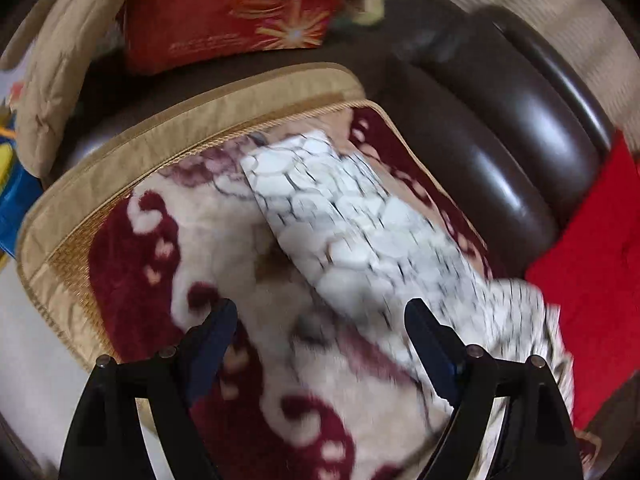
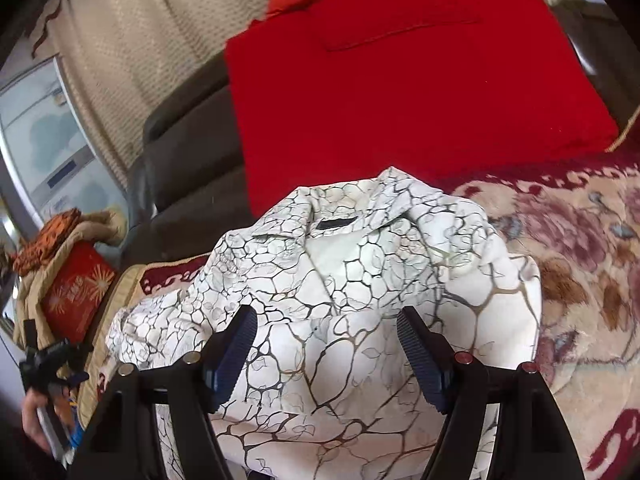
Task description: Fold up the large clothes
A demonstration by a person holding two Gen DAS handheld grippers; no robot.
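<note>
Floral blanket [image 2: 580, 240] under white shirt [image 2: 360, 280] — both grippers [image 1: 320, 320] [image 2: 326, 328] agape, empty; writing unreadable.

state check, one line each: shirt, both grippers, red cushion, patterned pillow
white patterned shirt: crumpled on the floral blanket, collar up, not folded flat
left gripper: open, nothing between the pads
right gripper: open, over the shirt, not gripping
red cushion: lying behind the shirt
patterned red pillow: propped on sofa

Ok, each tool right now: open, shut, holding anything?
Left tool: open, holding nothing, over the white shirt.
Right tool: open, empty, above the shirt.
</note>
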